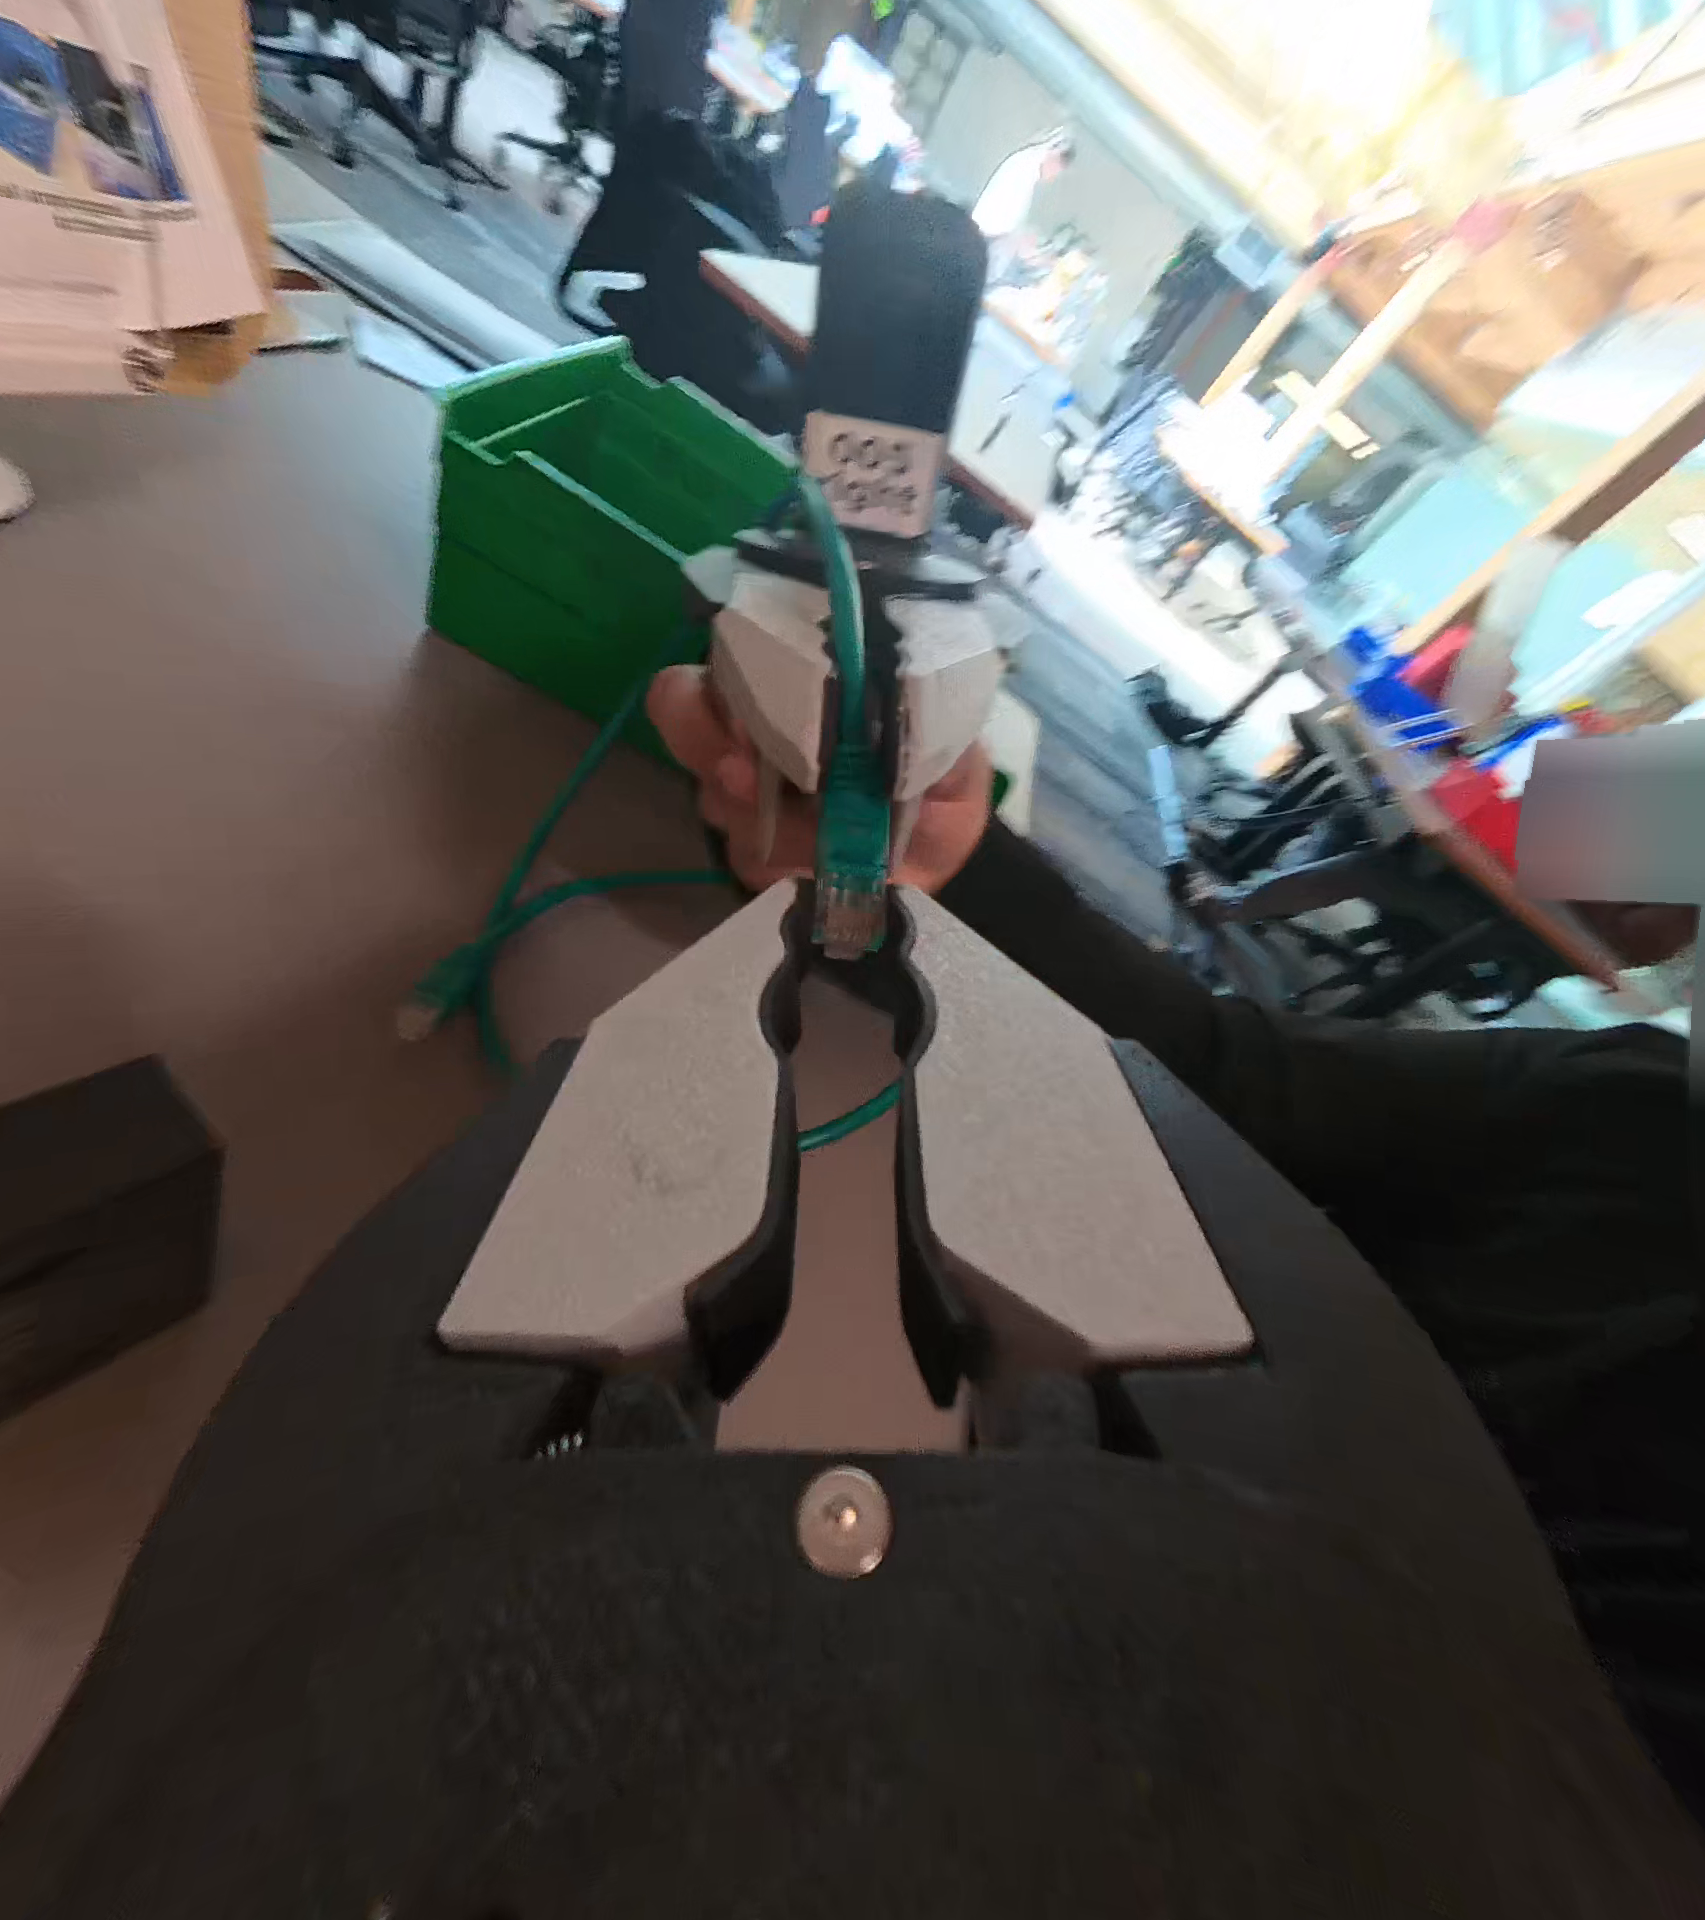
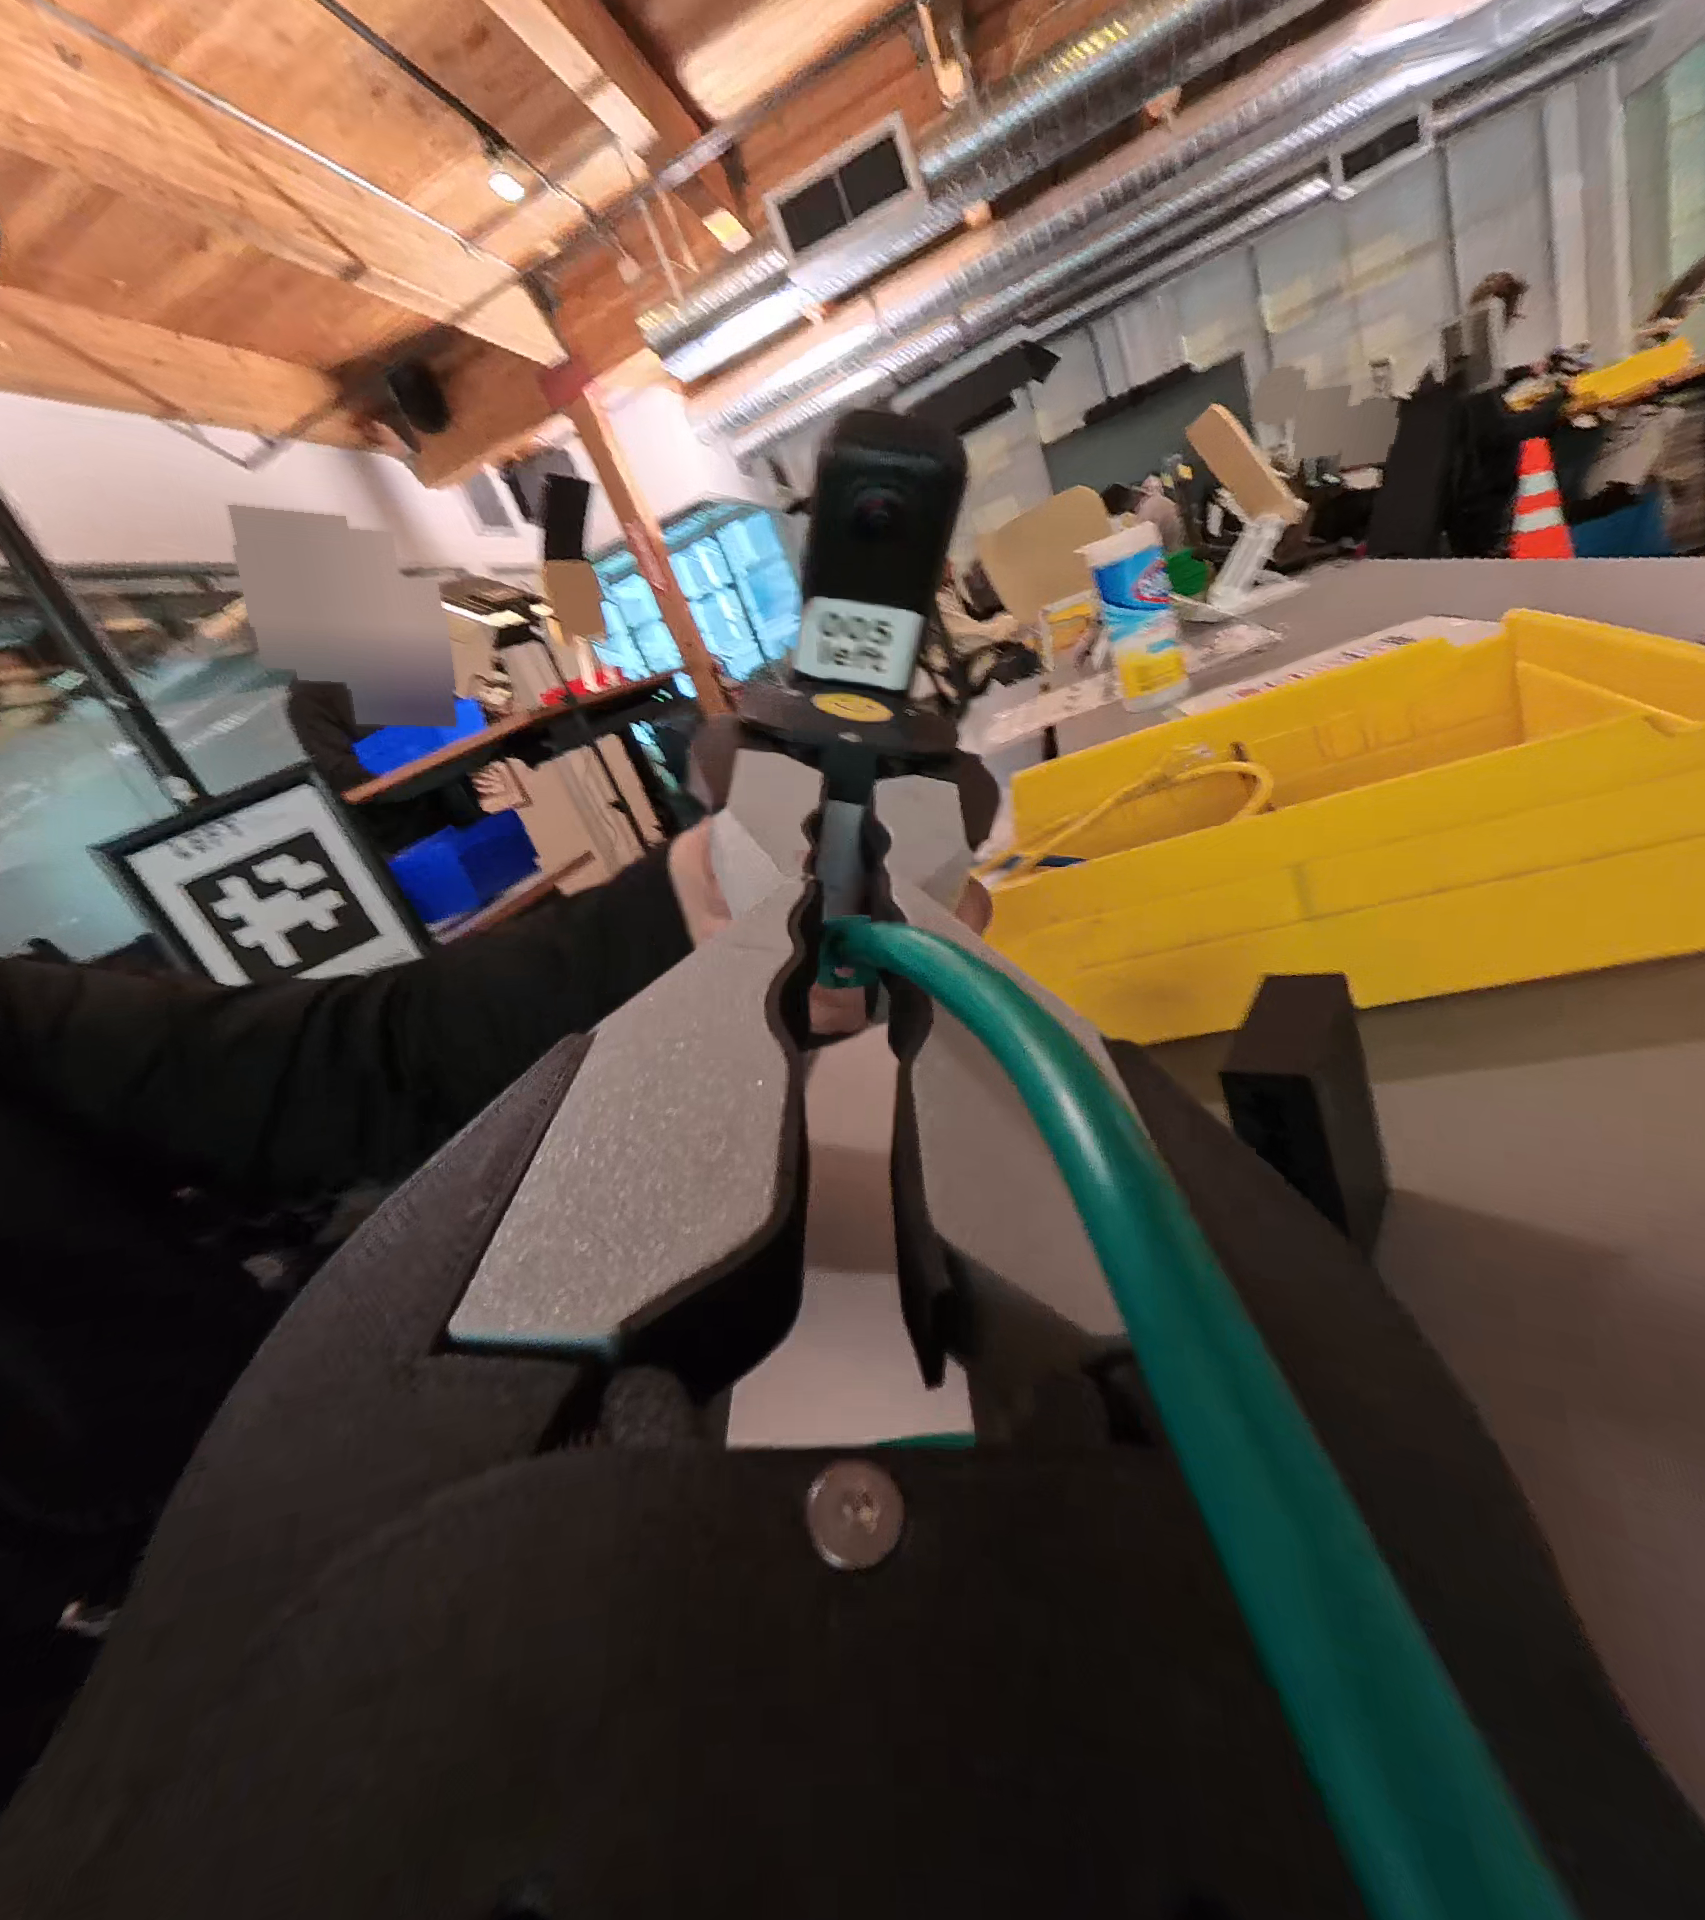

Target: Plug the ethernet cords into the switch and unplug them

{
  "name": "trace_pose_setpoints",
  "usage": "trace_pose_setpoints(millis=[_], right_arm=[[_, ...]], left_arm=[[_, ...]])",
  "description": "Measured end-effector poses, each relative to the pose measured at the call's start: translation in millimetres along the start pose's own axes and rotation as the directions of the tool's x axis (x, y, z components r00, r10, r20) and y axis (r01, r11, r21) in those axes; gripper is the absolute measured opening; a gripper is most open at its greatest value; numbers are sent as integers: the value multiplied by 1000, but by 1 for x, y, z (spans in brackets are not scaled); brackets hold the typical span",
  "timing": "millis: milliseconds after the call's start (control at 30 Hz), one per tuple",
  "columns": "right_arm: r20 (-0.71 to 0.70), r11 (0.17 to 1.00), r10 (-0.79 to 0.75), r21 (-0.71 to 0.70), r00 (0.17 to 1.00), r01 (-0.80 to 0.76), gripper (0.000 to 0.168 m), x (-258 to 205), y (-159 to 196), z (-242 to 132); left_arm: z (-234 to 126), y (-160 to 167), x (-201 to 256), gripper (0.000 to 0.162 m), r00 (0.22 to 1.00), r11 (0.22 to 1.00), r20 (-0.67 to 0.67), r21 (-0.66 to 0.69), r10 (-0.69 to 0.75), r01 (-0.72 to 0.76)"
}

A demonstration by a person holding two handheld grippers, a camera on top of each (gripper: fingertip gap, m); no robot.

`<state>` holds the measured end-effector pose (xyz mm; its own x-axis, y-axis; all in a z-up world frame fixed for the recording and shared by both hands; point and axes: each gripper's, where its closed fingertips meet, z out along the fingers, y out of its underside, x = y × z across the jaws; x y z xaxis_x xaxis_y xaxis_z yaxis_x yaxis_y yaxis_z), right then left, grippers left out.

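Observation:
My left gripper (image 1: 846, 925) is shut on the clear tip of a green ethernet plug (image 1: 853, 831). The plug sits between both pads, above the table. My right gripper (image 1: 858, 717) faces it from the far side, and the cord runs between its fingers just behind the plug. In the right wrist view my right gripper (image 2: 843, 956) is closed around the green cord (image 2: 1139, 1195), which arches back over its right finger. The left gripper (image 2: 843, 873) meets it tip to tip. The black switch (image 1: 27, 1226) stands on the table at the left and also shows in the right wrist view (image 2: 1305, 1101).
A green bin (image 1: 567, 499) stands behind the grippers. The green cord's other plug (image 1: 422, 1003) lies loose on the grey table (image 1: 204, 727). A yellow bin (image 2: 1450, 883) holding a yellow cord (image 2: 1212, 774) stands to the right. A marker board (image 2: 276, 894) stands at the left. The tips of both grippers are at nearly the same place. Both grippers' tips are roughly 15 cm from the black switch (image 1: 27, 1226).

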<state>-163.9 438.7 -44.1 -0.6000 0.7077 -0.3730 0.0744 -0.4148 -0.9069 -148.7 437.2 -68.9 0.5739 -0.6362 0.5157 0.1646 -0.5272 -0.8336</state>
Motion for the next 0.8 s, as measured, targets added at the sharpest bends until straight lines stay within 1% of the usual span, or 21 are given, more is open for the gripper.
trace_pose_setpoints(millis=[67, 133, 200, 233, 267, 333, 400, 433, 500, 533, 567, 600, 733, 767, 800], right_arm=[[-63, 1000, 6, -29, 998, -8, 6, 11, 5, -1], [-99, 998, 56, -13, 994, -58, 5, 21, 5, -4], [-114, 994, 112, 9, 987, -112, 4, 28, 4, -7], [-109, 991, 135, 17, 985, -134, 10, 29, 4, -8], [-105, 989, 151, 22, 983, -149, 5, 30, 3, -9], [-122, 986, 165, 21, 979, -164, 6, 34, 5, -9], [-139, 984, 176, 14, 974, -176, 6, 37, 8, -8], [-145, 983, 182, 20, 973, -181, 6, 38, 8, -8], [-149, 982, 190, 23, 970, -189, 4, 40, 9, -10], [-156, 981, 192, 23, 969, -191, 4, 41, 9, -11], [-157, 981, 193, 27, 969, -192, 4, 42, 9, -11], [-152, 981, 196, 36, 969, -193, 4, 42, 7, -12], [-122, 976, 213, 79, 969, -204, 2, 38, -1, -15], [-121, 976, 214, 80, 969, -205, 2, 38, -1, -14], [-121, 976, 214, 76, 969, -206, 2, 38, 0, -14]], left_arm=[[0, 5, -14, 12, 986, 993, 120, -36, 116, -112], [-1, 8, -22, 21, 951, 974, 213, -87, 223, -209], [-5, 8, -33, 27, 883, 940, 323, -160, 339, -302], [-6, 7, -35, 31, 836, 910, 360, -193, 414, -368], [-6, 6, -36, 33, 777, 867, 386, -236, 498, -439], [-5, 3, -39, 34, 610, 755, 447, -334, 654, -565], [-8, -2, -46, 21, 393, 615, 492, -461, 777, -640], [-6, 1, -48, 12, 322, 557, 476, -521, 818, -647], [-2, 5, -52, 11, 257, 508, 461, -585, 850, -633], [-1, 5, -54, 11, 230, 494, 462, -606, 856, -623], [-1, 4, -54, 11, 225, 495, 467, -610, 855, -619], [-1, 2, -53, 10, 239, 511, 477, -596, 846, -619], [0, -6, -45, 11, 345, 606, 524, -486, 779, -630], [1, -5, -45, 12, 356, 615, 525, -481, 773, -625], [2, -4, -45, 18, 352, 611, 523, -484, 776, -627]])
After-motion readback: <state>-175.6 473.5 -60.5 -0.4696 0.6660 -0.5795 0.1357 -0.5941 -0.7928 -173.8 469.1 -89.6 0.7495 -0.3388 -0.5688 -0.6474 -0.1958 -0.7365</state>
